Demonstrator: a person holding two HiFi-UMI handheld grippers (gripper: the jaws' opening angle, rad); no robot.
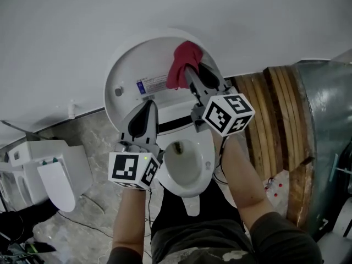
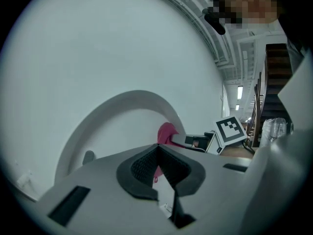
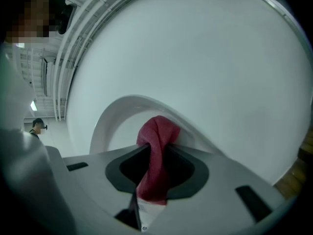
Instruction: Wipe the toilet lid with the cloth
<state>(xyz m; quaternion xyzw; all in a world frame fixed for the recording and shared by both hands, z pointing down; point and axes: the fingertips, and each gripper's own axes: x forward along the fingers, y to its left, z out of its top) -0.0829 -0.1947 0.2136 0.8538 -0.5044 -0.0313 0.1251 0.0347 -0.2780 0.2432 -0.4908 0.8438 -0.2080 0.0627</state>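
Closest to the person, under both arms and behind the tools, the toilet bowl [image 1: 187,172] stands open. A little further out is the left tool [image 1: 148,106]. Its two jaws are pressed together with nothing between them, so it holds nothing. Its tip is close to the low part of the toilet lid [image 1: 129,65], but the pictures do not show whether it touches.

Further out, and to the right of it, is the right tool [image 1: 193,73]. Its jaws are closed on the red cloth [image 1: 181,59], which sticks out in a bunch past the tips. The bunch sits against the top right part of the lid, near the rim. The lid stands up and leans on the white wall [image 1: 165,10] beyond both tools. A small blue and white sticker [image 1: 151,84] is on the lid, between the two tools and just left of the cloth.

It looks like the wiping is under way or only just starting. The cloth is in the tool and on the lid, so picking it up is done. No view shows which parts of the lid are clean. The wide left side past the left tool, the middle by the sticker and the low edge probably need rubbing too, so a good deal of the job seems to be left
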